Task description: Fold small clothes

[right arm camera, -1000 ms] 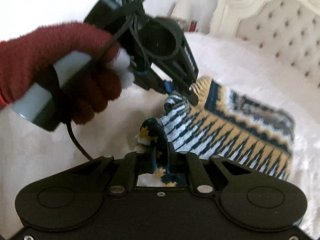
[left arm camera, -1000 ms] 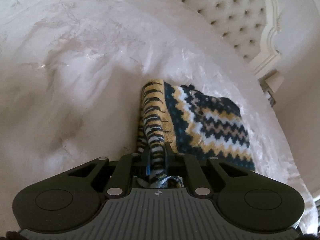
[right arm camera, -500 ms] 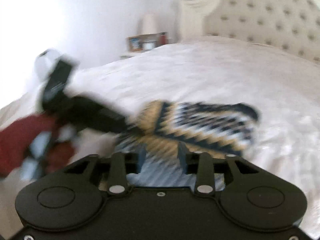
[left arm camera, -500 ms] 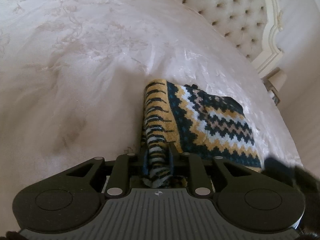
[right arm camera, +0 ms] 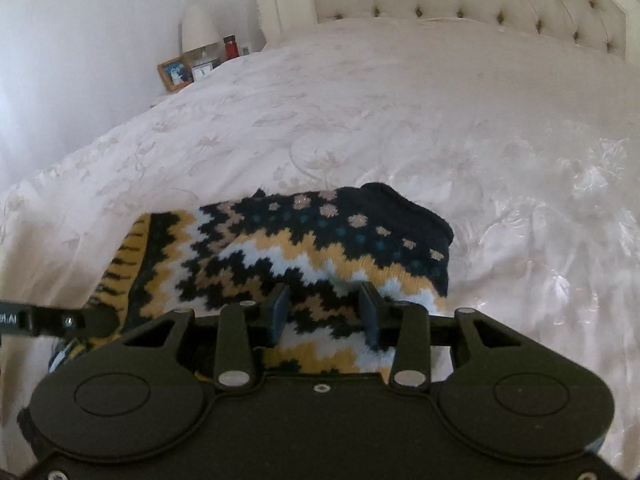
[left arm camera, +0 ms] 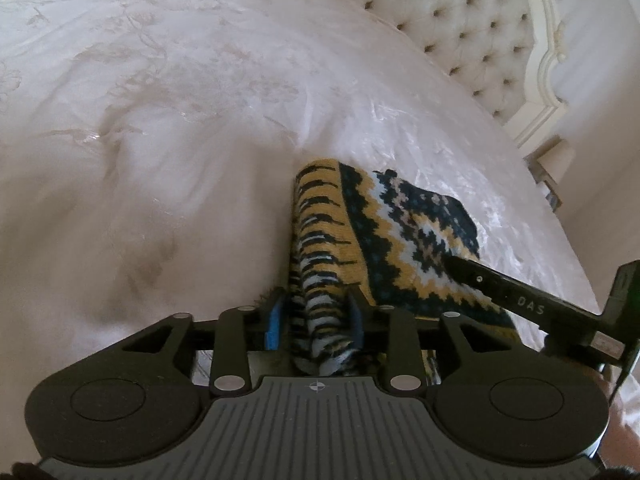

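A knit sweater (left arm camera: 404,232) in navy, yellow and white zigzags lies folded on the white bedspread (left arm camera: 160,120). Its striped ribbed edge (left arm camera: 320,248) runs in between the fingers of my left gripper (left arm camera: 316,316), whose jaws are opening. The blue left pad (left arm camera: 274,320) stands clear of the knit. In the right wrist view my right gripper (right arm camera: 323,312) hovers open over the sweater (right arm camera: 320,240), with nothing clamped. One of the right gripper's fingers (left arm camera: 516,296) reaches over the sweater's near right corner. The left gripper's finger (right arm camera: 60,320) shows at the sweater's left end.
A tufted cream headboard (right arm camera: 480,4) closes the far end of the bed. A nightstand beside it holds a lamp (right arm camera: 198,28), a photo frame (right arm camera: 174,73) and a red bottle (right arm camera: 230,47). The bed's edge falls away at the right (left arm camera: 568,240).
My right gripper let go of the knit corner it held, opened, rolled level and swung right across the sweater. The left jaws spread around the striped edge. The right finger entered the left view.
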`<state>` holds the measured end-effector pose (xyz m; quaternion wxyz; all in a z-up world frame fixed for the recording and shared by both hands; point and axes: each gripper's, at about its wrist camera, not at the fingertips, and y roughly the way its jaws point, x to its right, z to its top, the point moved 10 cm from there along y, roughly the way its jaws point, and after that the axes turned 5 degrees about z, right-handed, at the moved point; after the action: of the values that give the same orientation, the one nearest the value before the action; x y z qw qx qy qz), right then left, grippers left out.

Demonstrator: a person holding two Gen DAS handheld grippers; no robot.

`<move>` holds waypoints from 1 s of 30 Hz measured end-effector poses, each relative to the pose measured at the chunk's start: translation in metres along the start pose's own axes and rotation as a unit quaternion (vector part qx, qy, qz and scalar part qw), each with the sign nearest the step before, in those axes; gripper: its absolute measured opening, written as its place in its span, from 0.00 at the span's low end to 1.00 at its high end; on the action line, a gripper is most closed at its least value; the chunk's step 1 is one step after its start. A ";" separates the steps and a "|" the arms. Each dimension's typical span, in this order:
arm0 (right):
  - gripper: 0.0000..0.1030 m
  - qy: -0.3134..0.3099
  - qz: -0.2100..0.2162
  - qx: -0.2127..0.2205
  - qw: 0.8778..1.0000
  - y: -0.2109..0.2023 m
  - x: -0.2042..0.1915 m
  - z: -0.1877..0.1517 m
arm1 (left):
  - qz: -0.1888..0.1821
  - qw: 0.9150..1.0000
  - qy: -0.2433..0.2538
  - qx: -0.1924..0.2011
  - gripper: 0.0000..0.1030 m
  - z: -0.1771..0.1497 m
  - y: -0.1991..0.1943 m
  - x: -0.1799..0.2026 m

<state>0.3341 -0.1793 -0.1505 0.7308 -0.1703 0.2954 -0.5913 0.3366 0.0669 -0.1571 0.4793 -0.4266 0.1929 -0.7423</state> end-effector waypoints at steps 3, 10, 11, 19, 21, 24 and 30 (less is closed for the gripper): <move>0.48 0.005 0.004 0.008 1.000 -0.008 0.002 0.003 | -0.008 1.000 -0.008 0.004 0.49 0.001 -0.009 0.000; 0.77 0.074 -0.003 0.044 0.996 -0.036 0.028 0.005 | -0.026 1.000 0.005 -0.007 0.79 -0.021 -0.029 0.002; 0.77 0.086 -0.001 0.040 0.996 -0.035 0.032 0.003 | -0.034 0.999 0.001 -0.023 0.79 -0.027 -0.026 0.003; 0.78 0.204 0.066 0.000 0.977 -0.019 0.055 -0.024 | -0.081 0.994 0.004 -0.069 0.92 -0.050 -0.008 0.025; 0.82 0.223 0.084 0.003 0.971 -0.015 0.058 -0.028 | -0.092 0.993 0.003 -0.077 0.92 -0.052 -0.003 0.029; 0.82 0.245 0.114 0.007 0.963 -0.010 0.060 -0.030 | -0.130 0.986 -0.011 -0.103 0.92 -0.057 0.003 0.039; 0.73 0.270 0.163 0.008 0.949 -0.006 0.060 -0.031 | -0.171 0.972 -0.060 -0.150 0.25 -0.069 0.015 0.044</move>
<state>0.3170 -0.2358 -0.1844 0.7115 0.0519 0.5008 -0.4901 0.2809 0.0129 -0.1869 0.2867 -0.5642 0.1969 -0.7488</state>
